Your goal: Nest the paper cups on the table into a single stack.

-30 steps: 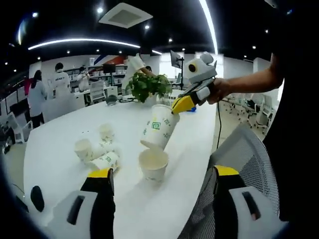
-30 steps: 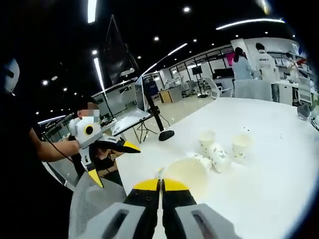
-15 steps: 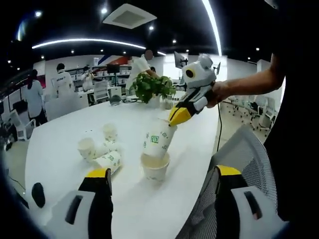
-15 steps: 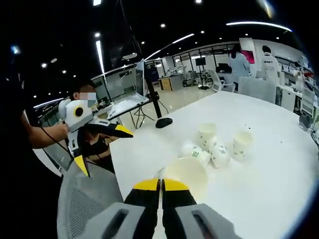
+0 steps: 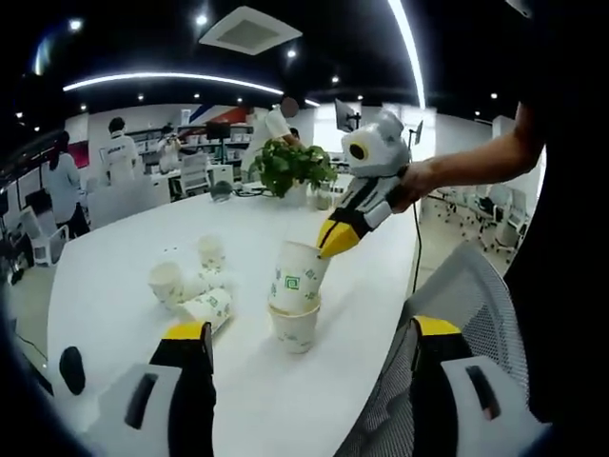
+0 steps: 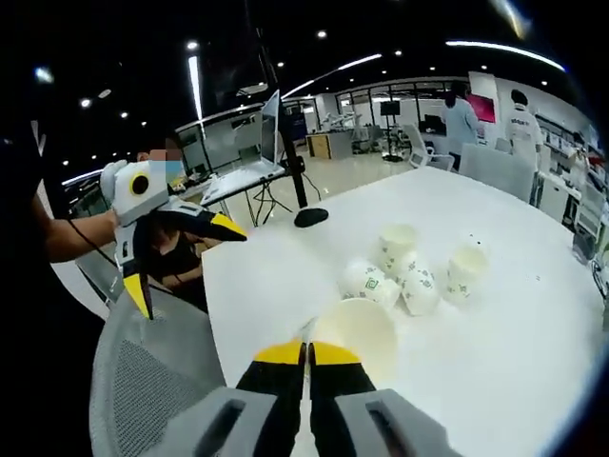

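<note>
A white paper cup with green print (image 5: 297, 278) sits partly inside a second cup (image 5: 293, 328) that stands on the white table (image 5: 124, 324). My right gripper (image 5: 335, 238) comes down from the upper right, shut on the upper cup's rim. In the right gripper view the jaws (image 6: 306, 350) pinch that rim, and the cup's open mouth (image 6: 360, 328) hides the cup below. Several loose cups (image 5: 205, 307) lie or stand to the left, also seen as a cluster (image 6: 404, 271). My left gripper (image 5: 311, 331) is open near the table edge, holding nothing; it hangs over the chair (image 6: 186, 265).
A grey mesh chair (image 5: 457, 286) stands at the table's near edge, also (image 6: 143, 381). A potted plant (image 5: 290, 164) sits at the far end. A black mouse (image 5: 71, 367) lies at the left. A monitor stand base (image 6: 312, 217) rests on the table. People stand in the background.
The right gripper has lowered the held cup from a tilt above the standing cup down into it, near upright now. The left gripper stayed open in about the same place.
</note>
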Tool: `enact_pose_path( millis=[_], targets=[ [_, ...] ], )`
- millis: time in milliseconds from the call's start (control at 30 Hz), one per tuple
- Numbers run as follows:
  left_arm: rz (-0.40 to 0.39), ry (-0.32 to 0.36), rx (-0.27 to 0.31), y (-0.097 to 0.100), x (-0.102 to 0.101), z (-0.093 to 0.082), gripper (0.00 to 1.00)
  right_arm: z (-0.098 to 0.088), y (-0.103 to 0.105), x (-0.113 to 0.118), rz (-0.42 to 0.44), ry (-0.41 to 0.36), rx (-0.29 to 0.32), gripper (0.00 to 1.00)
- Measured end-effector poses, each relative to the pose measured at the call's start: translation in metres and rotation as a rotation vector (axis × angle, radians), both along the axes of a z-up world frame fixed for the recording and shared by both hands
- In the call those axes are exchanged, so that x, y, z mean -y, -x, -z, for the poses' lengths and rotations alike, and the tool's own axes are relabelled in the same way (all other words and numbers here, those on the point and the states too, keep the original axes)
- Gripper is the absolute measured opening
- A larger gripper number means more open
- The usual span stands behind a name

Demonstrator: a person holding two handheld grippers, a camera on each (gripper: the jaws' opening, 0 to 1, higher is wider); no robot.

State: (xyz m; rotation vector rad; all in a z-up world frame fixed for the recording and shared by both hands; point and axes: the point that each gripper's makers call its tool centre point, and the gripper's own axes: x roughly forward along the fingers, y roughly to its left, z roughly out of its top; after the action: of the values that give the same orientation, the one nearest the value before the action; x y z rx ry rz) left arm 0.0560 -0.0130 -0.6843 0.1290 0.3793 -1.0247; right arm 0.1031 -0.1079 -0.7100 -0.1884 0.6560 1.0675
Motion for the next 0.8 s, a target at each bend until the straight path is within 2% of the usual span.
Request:
enact_pose_path(
  millis=[333, 800],
  targets=[
    [-0.010, 0.005, -0.003, 0.002, -0.002, 0.000, 0.84, 0.010, 0.002, -0.010, -0.039, 0.063, 0.035, 0.00],
    [-0.029, 0.017, -0.003, 0.003, -0.010, -0.002, 0.84, 0.029, 0.002, -0.028, -0.067, 0.087, 0.014, 0.00]
  ],
)
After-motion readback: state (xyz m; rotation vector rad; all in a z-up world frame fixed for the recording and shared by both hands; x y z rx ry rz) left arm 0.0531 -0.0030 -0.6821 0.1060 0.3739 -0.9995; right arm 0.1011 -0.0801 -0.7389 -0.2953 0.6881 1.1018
